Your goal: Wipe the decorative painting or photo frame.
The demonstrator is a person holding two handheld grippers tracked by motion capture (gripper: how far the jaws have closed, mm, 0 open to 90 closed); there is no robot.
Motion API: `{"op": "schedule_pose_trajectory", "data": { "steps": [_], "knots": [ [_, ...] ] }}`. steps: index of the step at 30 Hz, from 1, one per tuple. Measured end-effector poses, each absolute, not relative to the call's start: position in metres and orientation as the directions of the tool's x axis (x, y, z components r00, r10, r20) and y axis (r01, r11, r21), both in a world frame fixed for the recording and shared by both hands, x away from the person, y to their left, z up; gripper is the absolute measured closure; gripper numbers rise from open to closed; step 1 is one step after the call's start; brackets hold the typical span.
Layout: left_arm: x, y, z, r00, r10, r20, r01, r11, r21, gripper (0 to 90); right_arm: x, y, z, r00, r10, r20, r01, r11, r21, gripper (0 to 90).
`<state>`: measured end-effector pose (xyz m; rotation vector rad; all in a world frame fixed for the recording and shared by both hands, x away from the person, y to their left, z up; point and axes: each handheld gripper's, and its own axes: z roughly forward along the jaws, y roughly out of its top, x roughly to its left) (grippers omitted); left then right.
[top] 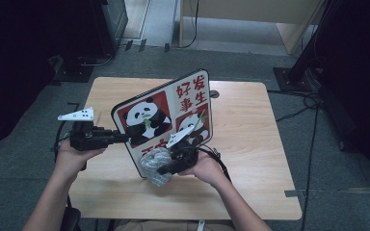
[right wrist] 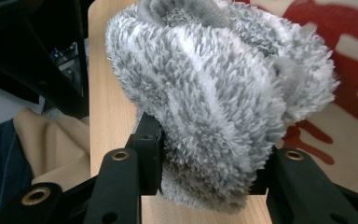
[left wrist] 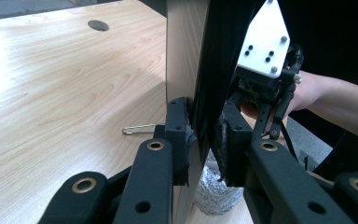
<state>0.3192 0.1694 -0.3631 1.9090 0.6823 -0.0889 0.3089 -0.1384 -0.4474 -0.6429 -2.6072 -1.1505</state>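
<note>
Grey fluffy cloth (top: 156, 166) bunched up in the right gripper (top: 166, 169) is pressed against the lower front of a panda board (top: 166, 118), seen from the high view. The board stands tilted on its bottom edge on the wooden table (top: 250, 144), with red panels, pandas and red characters on its face. The left gripper (top: 123, 137) comes in from the left and has the board's left edge pinched between its jaws, so that one's clamped on the board. Both hands come up from the bottom edge of the view.

Left gripper view: the two black jaws sit narrow with the board (left wrist: 186, 56) edge-on between them, pads pressing either side of it. A bit of the grey cloth (left wrist: 216, 193) peeks out below, down at the tabletop. The other gripper with its white plate (left wrist: 265, 39) is just behind the board, a hand on it. There's a small wire clip (left wrist: 137, 129) lying on the table (left wrist: 51, 93).

Right gripper view: the jaws are closed on the fuzzy cloth (right wrist: 214, 93), which bulges out over them, red and cream board (right wrist: 349, 70) right behind it, touching
</note>
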Motion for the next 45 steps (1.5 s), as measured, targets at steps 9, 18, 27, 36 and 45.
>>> {"op": "schedule_pose_trajectory", "data": {
  "steps": [9, 18, 27, 36, 45],
  "knots": [
    [0.319, 0.17, -0.363, 0.835, 0.415, -0.362, 0.496, -0.28, 0.822, 76.8, 0.307, -0.14, -0.46, -0.876, 0.306, 0.373, 0.482, 0.609, 0.631, 59.6],
    [0.32, 0.17, -0.363, 0.833, 0.417, -0.364, 0.498, -0.276, 0.822, 76.3, 0.305, -0.14, -0.467, -0.876, 0.312, 0.369, 0.481, 0.628, 0.611, 59.6],
    [0.32, 0.17, -0.363, 0.837, 0.411, -0.361, 0.492, -0.275, 0.826, 75.0, 0.305, -0.144, -0.464, -0.869, 0.306, 0.389, 0.492, 0.616, 0.616, 59.7],
    [0.319, 0.171, -0.36, 0.842, 0.407, -0.355, 0.486, -0.285, 0.826, 70.3, 0.304, -0.146, -0.453, -0.858, 0.313, 0.408, 0.511, 0.603, 0.612, 60.1],
    [0.318, 0.177, -0.359, 0.841, 0.41, -0.352, 0.484, -0.284, 0.828, 68.7, 0.303, -0.149, -0.436, -0.861, 0.317, 0.398, 0.508, 0.577, 0.639, 60.2]
  ]
}}
